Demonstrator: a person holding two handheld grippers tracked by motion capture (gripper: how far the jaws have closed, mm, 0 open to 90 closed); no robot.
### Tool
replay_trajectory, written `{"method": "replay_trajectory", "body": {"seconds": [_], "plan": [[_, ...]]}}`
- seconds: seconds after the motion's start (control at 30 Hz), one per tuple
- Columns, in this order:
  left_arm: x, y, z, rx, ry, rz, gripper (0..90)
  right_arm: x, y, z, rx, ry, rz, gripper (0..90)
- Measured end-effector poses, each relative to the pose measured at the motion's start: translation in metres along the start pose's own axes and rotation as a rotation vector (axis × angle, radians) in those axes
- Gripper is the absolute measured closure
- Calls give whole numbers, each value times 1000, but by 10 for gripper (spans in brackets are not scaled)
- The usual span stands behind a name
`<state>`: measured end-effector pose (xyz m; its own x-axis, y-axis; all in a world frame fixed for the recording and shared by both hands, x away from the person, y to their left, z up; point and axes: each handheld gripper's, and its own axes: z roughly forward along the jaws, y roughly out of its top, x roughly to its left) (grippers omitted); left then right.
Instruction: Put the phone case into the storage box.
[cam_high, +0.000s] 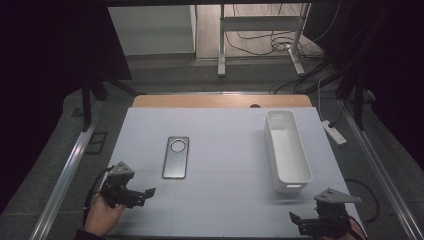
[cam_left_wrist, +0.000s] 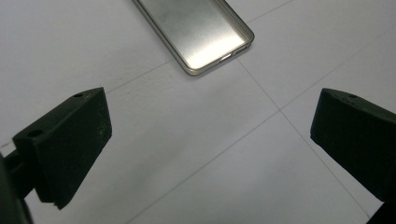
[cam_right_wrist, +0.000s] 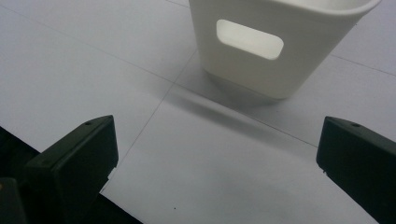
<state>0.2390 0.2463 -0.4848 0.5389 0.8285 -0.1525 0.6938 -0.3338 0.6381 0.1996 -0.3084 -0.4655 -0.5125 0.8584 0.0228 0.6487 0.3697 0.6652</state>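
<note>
On the counter (cam_high: 225, 200), hovering open-jawed short of the flat phone case (cam_high: 176, 157), risking the left gripper (cam_high: 145, 194) skidding it away.

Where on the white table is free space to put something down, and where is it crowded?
The widest bare patch lies between the phone case and the white bin. The far-left area of the table beyond the case is bare too. The near strip between the left gripper and right gripper is free. The right edge beside the bin is narrow.
</note>
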Motion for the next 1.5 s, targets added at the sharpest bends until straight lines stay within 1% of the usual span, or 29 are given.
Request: {"method": "replay_trajectory", "body": {"seconds": [0.1,0.27,0.77,0.8,0.93,1.23,1.27,1.5], "plan": [[2,6,4,8,-7,2,0,0,0,0,0,1,1,0],[5,15,10,18,-6,6,0,0,0,0,1,1,2,0],[12,41,22,36,-4,9,0,0,0,0,3,3,2,0],[12,41,22,36,-4,9,0,0,0,0,3,3,2,0],[14,49,28,47,-7,21,0,0,0,0,4,6,-2,0],[18,60,37,60,-10,26,0,0,-1,0,4,7,-3,0],[19,63,39,64,-17,31,0,0,-1,0,4,7,-3,0],[19,73,47,82,-26,49,0,0,-1,0,3,9,-5,0]]}}
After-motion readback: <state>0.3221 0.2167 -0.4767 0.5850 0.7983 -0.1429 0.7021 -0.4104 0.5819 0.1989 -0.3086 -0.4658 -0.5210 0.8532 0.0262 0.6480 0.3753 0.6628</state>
